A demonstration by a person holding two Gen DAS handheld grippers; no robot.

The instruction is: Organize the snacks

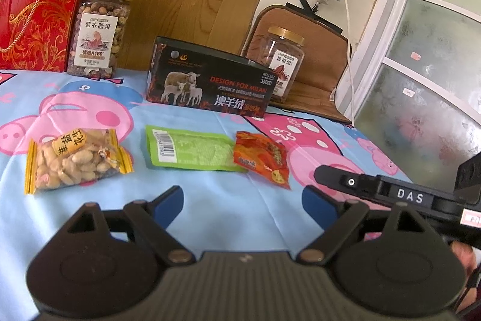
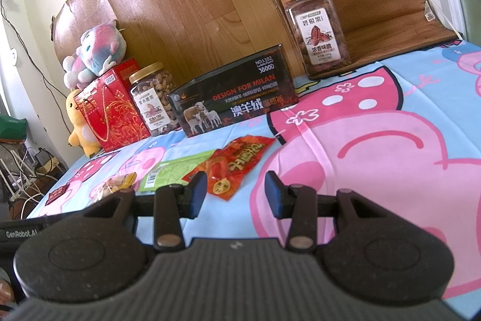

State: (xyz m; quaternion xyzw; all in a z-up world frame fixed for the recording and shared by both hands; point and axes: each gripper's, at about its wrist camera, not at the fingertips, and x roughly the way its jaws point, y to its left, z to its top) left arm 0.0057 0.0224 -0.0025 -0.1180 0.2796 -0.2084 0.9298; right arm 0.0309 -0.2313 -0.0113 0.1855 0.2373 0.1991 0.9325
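From the left wrist, the left tongs [image 1: 243,202] hang open and empty, the green packet [image 1: 192,151] lying crosswise just ahead on the cartoon bedsheet [image 1: 240,218]. From the right wrist, the right tongs [image 2: 236,194] gape empty, the red snack packet [image 2: 233,166] just ahead-left, nearest them.

Right tongs [image 2: 236,191], jaws apart and empty, over a cartoon-pig sheet [image 2: 375,140]. Red snack packet [image 2: 237,161] at 12 o'clock just ahead; green packet [image 2: 171,170] touching it at 9 o'clock; peanut bag [image 2: 115,184] farther at 9. Behind: black box [image 2: 234,98], cashew jar [image 2: 153,101], red gift box [image 2: 111,113], pecan jar [image 2: 317,29].
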